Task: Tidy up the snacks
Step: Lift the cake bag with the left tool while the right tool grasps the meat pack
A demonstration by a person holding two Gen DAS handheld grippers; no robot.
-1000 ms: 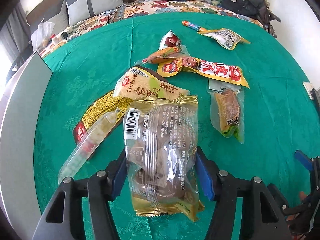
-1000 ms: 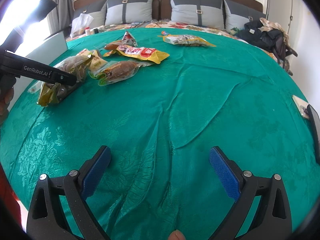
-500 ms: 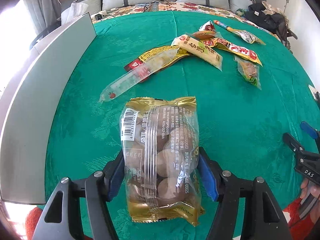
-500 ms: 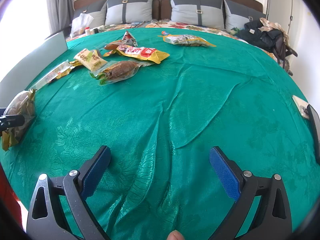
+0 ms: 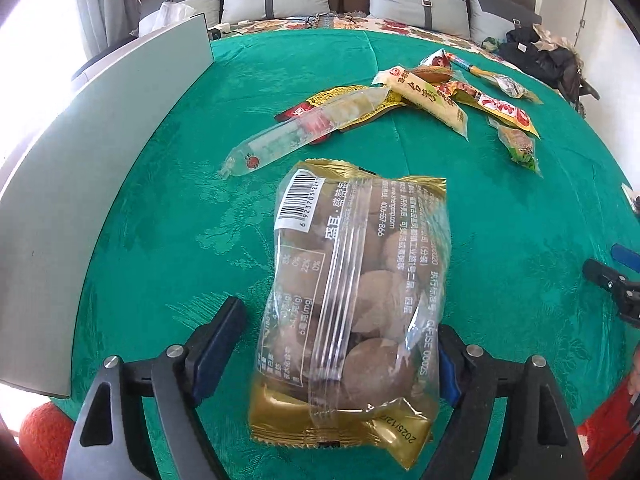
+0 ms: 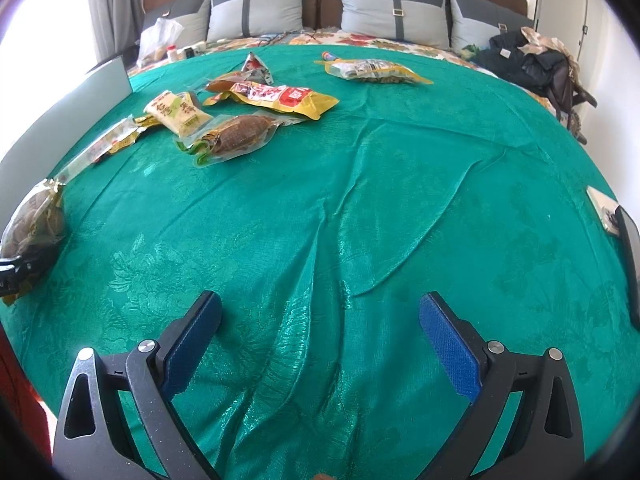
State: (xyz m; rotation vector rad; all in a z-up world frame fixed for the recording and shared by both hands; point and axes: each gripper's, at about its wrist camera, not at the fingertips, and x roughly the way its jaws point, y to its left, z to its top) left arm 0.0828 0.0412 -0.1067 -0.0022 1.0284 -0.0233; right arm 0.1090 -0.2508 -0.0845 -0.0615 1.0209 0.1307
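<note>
A clear and gold packet of round brown snacks lies on the green cloth between the jaws of my left gripper. The jaws are opening: the left pad stands clear of the packet and the right pad is at its edge. In the right wrist view the same packet sits at the far left. My right gripper hovers open over bare cloth with nothing between its fingers. Further back lie a clear sausage tube, a cream packet, a red-and-yellow packet and a vacuum-packed brown snack.
A grey board stands along the cloth's left edge. Another yellow packet lies far back. Pillows, a white bag and dark clothes sit behind the cloth. Folds run through the cloth in front of the right gripper.
The left gripper carried the brown snack packet away from the pile toward the near left edge, and its jaws widened off the packet. The right gripper stayed put.
</note>
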